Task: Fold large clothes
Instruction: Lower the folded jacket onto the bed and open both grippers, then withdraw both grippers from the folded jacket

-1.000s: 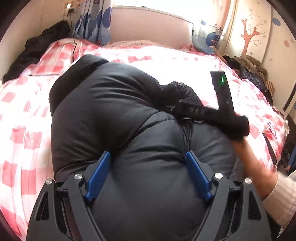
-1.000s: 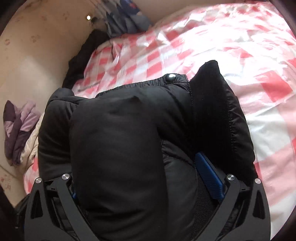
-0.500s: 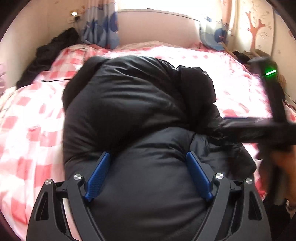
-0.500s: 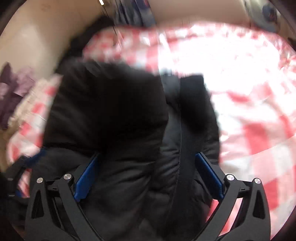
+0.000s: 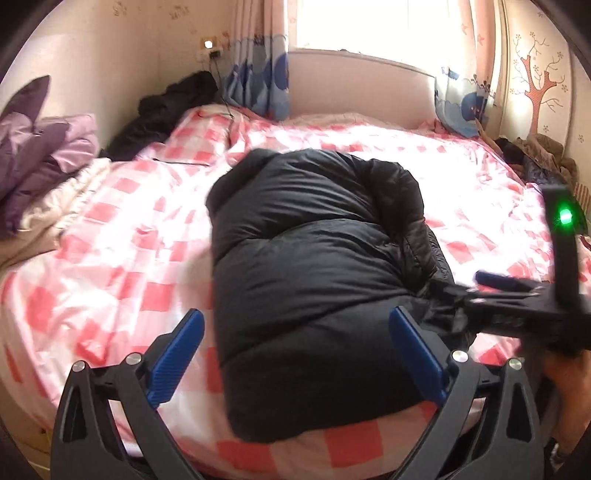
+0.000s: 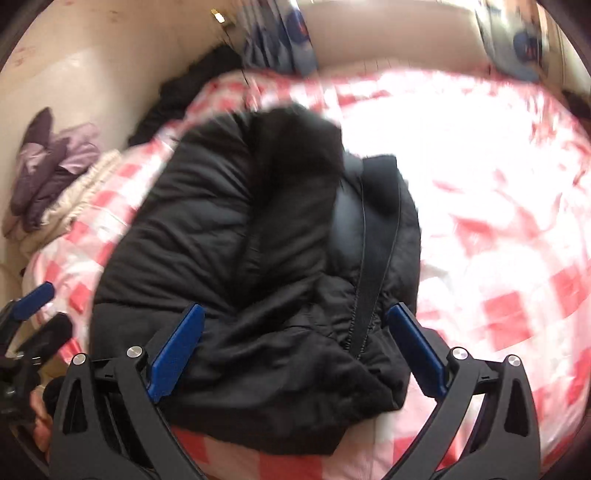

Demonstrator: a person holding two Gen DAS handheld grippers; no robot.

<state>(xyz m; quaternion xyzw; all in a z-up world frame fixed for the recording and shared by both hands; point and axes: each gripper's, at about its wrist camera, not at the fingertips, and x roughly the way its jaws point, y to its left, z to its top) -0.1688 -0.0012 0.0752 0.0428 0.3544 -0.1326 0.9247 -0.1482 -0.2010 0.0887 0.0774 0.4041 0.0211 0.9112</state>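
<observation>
Lengthwise, jacket (image 5: pixel 314 266) (folded), pointing toward window (image 5: pixel 369 26)

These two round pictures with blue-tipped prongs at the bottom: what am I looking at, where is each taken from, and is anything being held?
There is no robot here. A person holds a two-finger gripper in each hand, and each one carries a wide-angle camera looking forward along its fingers. The blue-padded prongs at the bottom of each picture are those fingers.

One picture is from the left gripper. At its right edge you see the right gripper from the side, with a green light on it. The other is from the right gripper.

On the bed with the pink checked cover lies a black puffer jacket, folded into a thick bundle. Other clothes are piled along the bed's edges.

Nothing is held. Both grippers stand open above the jacket, their pads clear of it; the left gripper's jaws have just been opening.
</observation>
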